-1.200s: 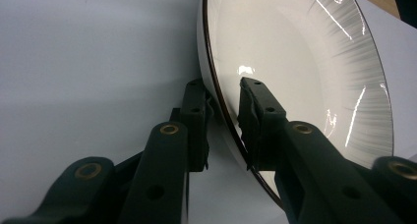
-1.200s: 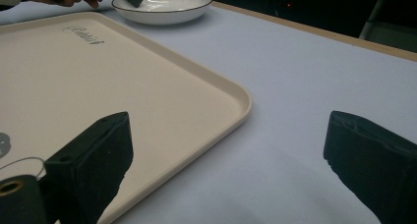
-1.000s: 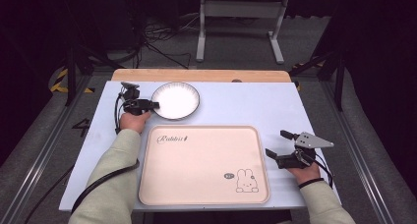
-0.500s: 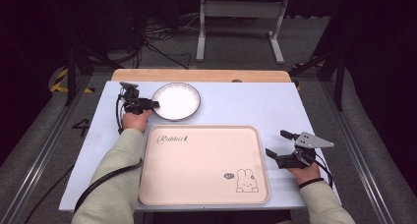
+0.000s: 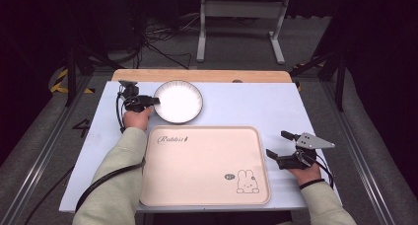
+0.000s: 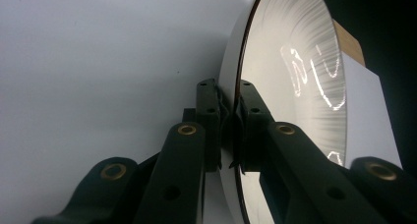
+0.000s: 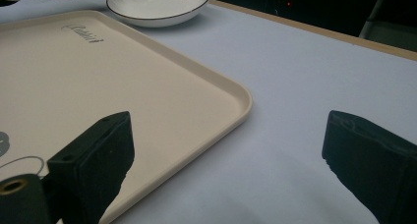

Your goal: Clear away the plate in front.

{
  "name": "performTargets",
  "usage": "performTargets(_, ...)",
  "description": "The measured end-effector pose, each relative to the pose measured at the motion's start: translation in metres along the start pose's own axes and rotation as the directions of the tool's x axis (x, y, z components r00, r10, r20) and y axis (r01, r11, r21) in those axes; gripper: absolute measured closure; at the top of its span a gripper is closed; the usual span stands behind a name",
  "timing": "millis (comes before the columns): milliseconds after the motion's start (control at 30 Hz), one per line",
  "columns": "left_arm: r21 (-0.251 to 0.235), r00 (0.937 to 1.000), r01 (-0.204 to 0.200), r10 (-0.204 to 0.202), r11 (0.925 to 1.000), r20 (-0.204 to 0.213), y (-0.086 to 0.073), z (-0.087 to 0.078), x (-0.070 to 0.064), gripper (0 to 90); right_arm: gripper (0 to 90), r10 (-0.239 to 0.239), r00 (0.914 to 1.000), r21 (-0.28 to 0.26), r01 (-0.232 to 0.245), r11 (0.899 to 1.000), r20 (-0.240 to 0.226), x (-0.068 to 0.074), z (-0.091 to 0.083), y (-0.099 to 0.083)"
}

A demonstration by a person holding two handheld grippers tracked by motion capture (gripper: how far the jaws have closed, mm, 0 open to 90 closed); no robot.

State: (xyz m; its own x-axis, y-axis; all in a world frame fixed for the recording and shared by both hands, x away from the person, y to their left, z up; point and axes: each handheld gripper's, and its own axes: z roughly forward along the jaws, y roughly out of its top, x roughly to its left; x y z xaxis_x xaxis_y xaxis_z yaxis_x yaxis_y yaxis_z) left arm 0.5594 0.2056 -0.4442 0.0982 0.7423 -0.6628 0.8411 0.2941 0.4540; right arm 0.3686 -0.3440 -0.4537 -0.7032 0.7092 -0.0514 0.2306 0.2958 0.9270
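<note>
While our left gripper [image 5: 154,101] pinches only the near rim of the white plate [image 5: 178,101] between its fingers, a lift could tip it loose; our right gripper [image 5: 282,147] waits wide open beside the tray [image 5: 204,166].

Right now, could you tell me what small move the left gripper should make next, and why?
Probably lift the plate a little. The left gripper is shut on its near rim, the plate seems to sit on the table, and the tray beside it lies bare. The right gripper waits open beside the tray.
</note>
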Motion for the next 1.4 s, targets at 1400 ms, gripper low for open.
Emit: performTargets(1400,-0.055,0.9826,-0.178,0.18,0.9825,0.046,-0.004,-0.061,-0.04,80.1,6.0,0.0,1.0,-0.001,0.0,1.0,0.0,0.0,0.0,0.0)
